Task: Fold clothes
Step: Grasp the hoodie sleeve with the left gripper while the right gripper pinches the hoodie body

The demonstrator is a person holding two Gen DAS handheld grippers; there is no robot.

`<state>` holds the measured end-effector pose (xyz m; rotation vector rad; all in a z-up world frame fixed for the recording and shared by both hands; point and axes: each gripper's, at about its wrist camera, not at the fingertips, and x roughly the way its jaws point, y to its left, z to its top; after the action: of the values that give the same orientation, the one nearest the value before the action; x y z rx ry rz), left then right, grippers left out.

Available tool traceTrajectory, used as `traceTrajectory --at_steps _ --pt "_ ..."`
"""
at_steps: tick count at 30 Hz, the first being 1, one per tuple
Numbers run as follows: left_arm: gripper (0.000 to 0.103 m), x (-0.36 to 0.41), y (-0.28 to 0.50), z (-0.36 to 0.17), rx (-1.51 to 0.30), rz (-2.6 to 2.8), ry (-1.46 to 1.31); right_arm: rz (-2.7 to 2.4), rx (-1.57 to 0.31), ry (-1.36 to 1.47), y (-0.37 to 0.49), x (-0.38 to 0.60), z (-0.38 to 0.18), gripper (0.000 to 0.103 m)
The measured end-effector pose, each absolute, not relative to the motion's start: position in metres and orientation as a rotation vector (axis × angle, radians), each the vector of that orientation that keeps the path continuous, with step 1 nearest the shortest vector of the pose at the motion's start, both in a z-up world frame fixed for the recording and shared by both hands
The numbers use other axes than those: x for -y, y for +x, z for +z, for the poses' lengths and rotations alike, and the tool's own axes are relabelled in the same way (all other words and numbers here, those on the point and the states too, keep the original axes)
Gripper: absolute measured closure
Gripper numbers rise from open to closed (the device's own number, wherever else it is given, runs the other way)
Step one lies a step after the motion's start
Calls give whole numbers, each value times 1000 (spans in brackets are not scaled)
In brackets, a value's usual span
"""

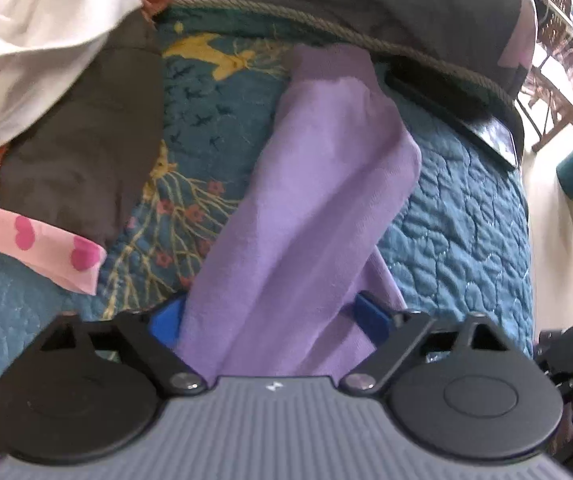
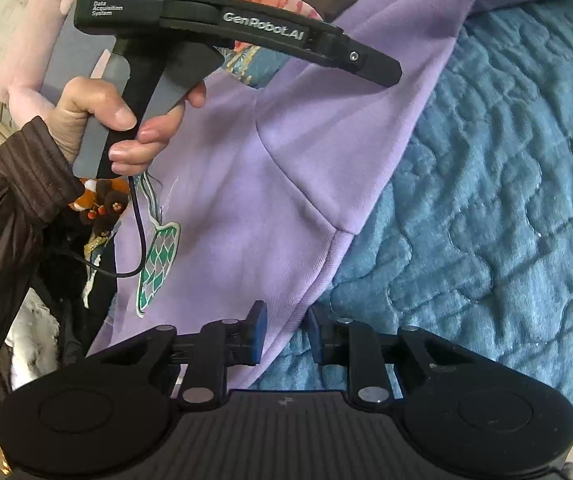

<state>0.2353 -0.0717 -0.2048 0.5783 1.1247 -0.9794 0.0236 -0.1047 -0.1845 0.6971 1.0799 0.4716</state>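
lilac sweatshirt (image 2: 246,184) spread on blue quilt (image 2: 486,200) | soft, light, floppy; best pinched at hem or sleeve cuff | left gripper (image 1: 274,316) jaws wide, astride sleeve (image 1: 318,168), unpinched | right gripper (image 2: 286,332) jaws narrow, hem edge between, grip uncertain

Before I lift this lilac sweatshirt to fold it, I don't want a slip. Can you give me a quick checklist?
1. Sleeve between left gripper jaws: ok.
2. Left jaws pressing on it: cannot tell.
3. Hem edge between right gripper jaws: ok.
4. Right jaws clamped: not ok, a gap shows.
5. Sleeve clear of the grey garment: ok.
6. Sweatshirt flat on quilt: not ok, creased.
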Motion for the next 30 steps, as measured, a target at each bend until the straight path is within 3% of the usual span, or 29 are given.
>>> traceTrajectory --at_steps 1,3,5,8,10,19,21,24,27,28,30 --pt "33 68 236 -203 -1119 -979 556 473 -1076 690 24 105 -184 80" --pt "64 61 238 -199 -1123 -995 502 473 -1070 687 25 102 -185 80" --pt "70 59 236 -198 -1121 -1003 502 473 -1068 689 26 102 -186 80" --pt "74 58 230 -197 -1100 -994 499 493 -1063 671 27 102 -185 84" --pt "76 55 229 -194 -1085 -982 447 483 -1056 653 29 96 -185 97" --pt "77 -1 231 -144 -954 -897 4 467 -980 612 31 93 -176 98" --pt "87 -22 233 -124 -878 -869 -124 468 -956 591 33 90 -169 99" --pt "87 -49 242 -93 -805 -830 -195 473 -921 548 39 83 -159 99" --pt "84 -48 244 -82 -871 -796 -39 485 -885 529 45 82 -147 99" --pt "80 -42 242 -83 -912 -803 34 491 -872 522 46 82 -143 99" --pt "52 -21 228 -96 -1022 -866 218 514 -822 443 38 80 -131 99"
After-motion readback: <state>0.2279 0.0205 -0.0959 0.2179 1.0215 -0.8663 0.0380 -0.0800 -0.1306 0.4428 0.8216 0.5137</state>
